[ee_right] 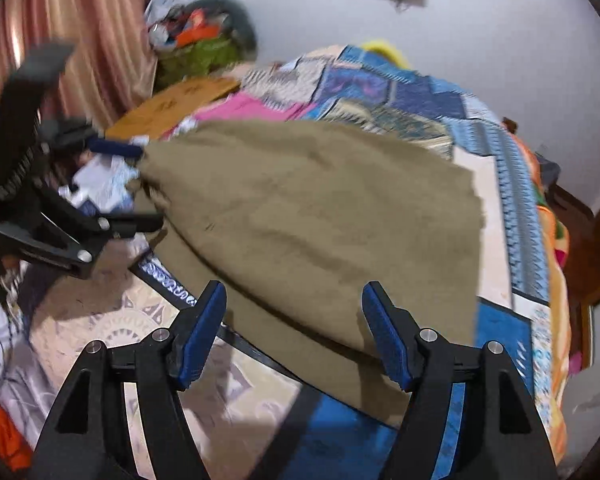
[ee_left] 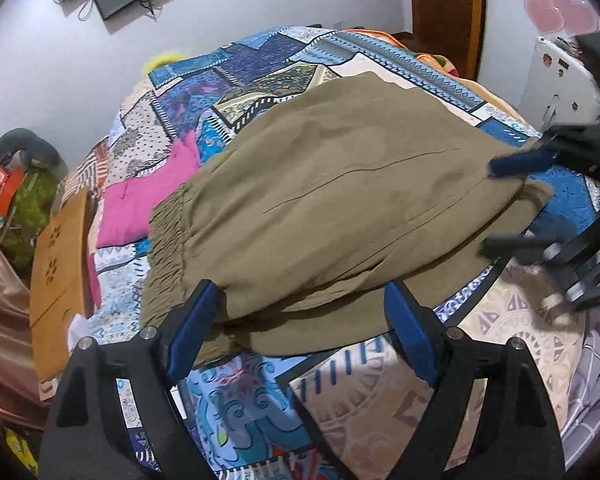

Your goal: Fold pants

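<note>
Olive pants (ee_left: 332, 200) lie folded on the bed (ee_left: 380, 392). Left gripper (ee_left: 300, 328) and right gripper (ee_right: 294, 328): fingers apart, at near edge. Pinch both corners evenly, lift together, keep hem aligned.

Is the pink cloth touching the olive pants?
Touching. The left wrist view shows the pink cloth running under the gathered waistband edge of the olive pants.

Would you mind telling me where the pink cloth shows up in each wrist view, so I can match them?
Left wrist: pink cloth at left of centre, beside the olive pants.
Right wrist: pink cloth at upper centre-left, beyond the pants.
Shared landmark: wooden board next to it.
</note>
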Motion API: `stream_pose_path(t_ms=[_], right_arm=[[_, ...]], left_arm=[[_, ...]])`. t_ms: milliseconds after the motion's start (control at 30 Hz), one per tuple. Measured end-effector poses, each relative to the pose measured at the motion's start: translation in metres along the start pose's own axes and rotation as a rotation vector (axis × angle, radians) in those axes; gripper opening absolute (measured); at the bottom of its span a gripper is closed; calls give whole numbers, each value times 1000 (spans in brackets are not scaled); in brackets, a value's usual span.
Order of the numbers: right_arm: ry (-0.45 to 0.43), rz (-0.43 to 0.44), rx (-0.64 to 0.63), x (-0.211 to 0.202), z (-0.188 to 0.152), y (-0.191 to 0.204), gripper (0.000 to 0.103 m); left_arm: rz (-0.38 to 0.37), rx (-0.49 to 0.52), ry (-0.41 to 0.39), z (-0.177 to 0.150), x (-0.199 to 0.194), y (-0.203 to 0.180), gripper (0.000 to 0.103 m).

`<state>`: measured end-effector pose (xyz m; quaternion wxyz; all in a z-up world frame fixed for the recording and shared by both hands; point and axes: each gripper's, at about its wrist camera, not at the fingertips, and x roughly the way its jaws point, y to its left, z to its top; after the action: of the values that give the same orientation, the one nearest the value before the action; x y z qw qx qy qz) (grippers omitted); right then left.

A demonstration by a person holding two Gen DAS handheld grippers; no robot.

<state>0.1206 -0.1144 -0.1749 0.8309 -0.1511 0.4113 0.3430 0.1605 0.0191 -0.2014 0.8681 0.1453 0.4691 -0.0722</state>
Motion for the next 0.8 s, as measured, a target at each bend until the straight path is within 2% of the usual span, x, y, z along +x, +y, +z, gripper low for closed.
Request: stream_pose_path(t_ms=[133,200,267,300,367,467,567,633,700,800], right_arm=[[40,27,-4,23,3,7,67],[29,35,-5,27,6,6,61],[17,56,3,28,9,4,38],[9,61,9,28,11,4,33],[-1,80,18,28,16,4,16],[-41,71,12,21,22,7,10],[-74,73,19,11,28,4,10],[-91,86,33,4,29,1,10],[-98,85,35,0,29,-1,10],[-90,84,21,-1,27,1,8]], left_arm=[[-30,7,9,2,6,-4,85],[-47,12,4,3,9,-6,85],[-67,9,-4,6,12,-6,85],[-72,11,-4,7,13,-6,85],[-61,27,-12,12,16,-9,85],[-49,54,-38,17,15,-14,83],[-7,94,-77,21,12,-19,62],[20,97,-84,24,12,-20,34],[-3,75,-80,27,12,-16,25],[-17,65,-98,27,5,-14,21]])
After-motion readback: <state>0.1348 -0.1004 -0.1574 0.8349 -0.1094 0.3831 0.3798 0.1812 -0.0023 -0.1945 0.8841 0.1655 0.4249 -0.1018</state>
